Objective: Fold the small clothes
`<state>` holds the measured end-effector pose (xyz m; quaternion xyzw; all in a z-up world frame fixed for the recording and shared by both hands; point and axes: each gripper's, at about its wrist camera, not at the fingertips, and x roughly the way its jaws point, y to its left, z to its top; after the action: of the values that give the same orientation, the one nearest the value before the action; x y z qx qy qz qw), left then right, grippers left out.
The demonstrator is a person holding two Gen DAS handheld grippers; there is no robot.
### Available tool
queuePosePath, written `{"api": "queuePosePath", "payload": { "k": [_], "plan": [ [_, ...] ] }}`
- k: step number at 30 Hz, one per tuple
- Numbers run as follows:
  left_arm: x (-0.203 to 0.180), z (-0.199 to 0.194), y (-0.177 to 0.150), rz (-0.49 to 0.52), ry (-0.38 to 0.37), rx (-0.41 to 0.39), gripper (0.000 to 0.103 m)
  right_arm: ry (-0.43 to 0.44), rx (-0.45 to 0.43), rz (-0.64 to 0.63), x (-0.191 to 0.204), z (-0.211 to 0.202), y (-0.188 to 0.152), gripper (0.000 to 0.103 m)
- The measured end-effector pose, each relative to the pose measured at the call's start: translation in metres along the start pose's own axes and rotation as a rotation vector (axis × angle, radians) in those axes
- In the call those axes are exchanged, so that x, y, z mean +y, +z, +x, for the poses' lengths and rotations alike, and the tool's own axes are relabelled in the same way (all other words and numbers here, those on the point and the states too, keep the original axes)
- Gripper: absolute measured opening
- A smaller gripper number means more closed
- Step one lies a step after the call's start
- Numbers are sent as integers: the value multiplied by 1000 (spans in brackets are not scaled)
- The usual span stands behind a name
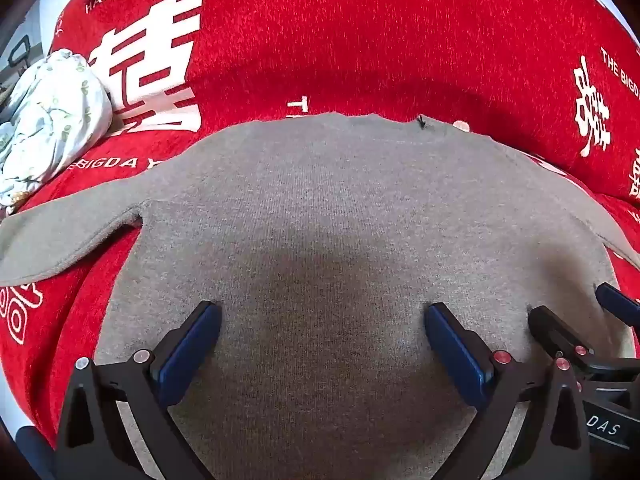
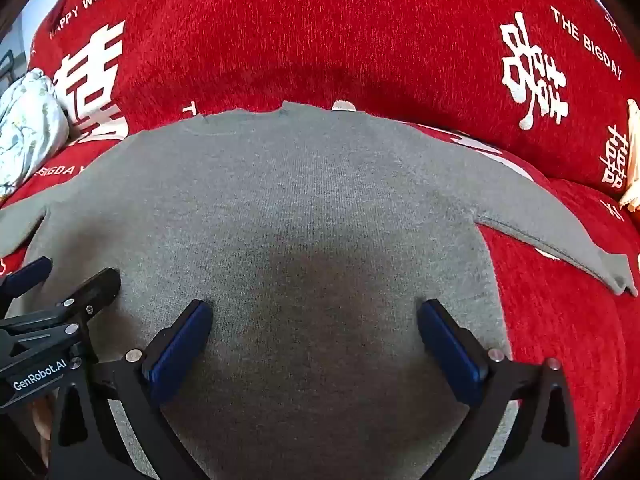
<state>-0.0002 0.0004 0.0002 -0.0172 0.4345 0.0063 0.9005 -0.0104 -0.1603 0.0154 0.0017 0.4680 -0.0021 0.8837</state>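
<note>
Sofa cover, red chenille printed with white wedding characters and lettering, fills both views from 9 o'clock round to 3 o'clock and forms the work surface.

Grey knit sweater lies flat on this cover, occupying the centre of each view. Its neckline sits at 12 o'clock, against the base of the sofa backrest. The left sleeve extends to 9 o'clock in the left wrist view; the right sleeve extends to 3 o'clock in the right wrist view, cuff resting on the red cover. The body panel shows no creases or overlaps.

Task status, as judged: the garment is spread and smoothed, but no fold is made. Both sleeves remain to be turned inward, followed by folding the body.

A bundle of pale floral fabric lies at 9 to 10 o'clock, clear of the sweater. A cream item shows at the 3 o'clock edge of the right wrist view; its nature cannot be determined.

Left gripper hovers over the lower body panel, pointing toward 12 o'clock, jaws spread wide and holding nothing. Right gripper is positioned just beside it, parallel, jaws likewise spread wide and empty. Whether the blue pads touch the knit cannot be determined.
</note>
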Motion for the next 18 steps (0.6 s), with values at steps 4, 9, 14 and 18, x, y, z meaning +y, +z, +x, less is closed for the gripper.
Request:
{"api": "queuePosePath", "payload": {
  "k": [4,9,14,18],
  "plan": [
    [1,0,0,7,0,-2,103,-3,-13,-4,5,-2,0,103],
    [2,-1,7,-5,12,7,103,2,-14,1,3,-4,-2,103],
    [0,1,8,-5,25,17,103,2,-24,0,1,-4,-1,103],
    [1,0,6,-1,21,11,103,-7,-29,-3,3,-5,-1,103]
  ]
}}
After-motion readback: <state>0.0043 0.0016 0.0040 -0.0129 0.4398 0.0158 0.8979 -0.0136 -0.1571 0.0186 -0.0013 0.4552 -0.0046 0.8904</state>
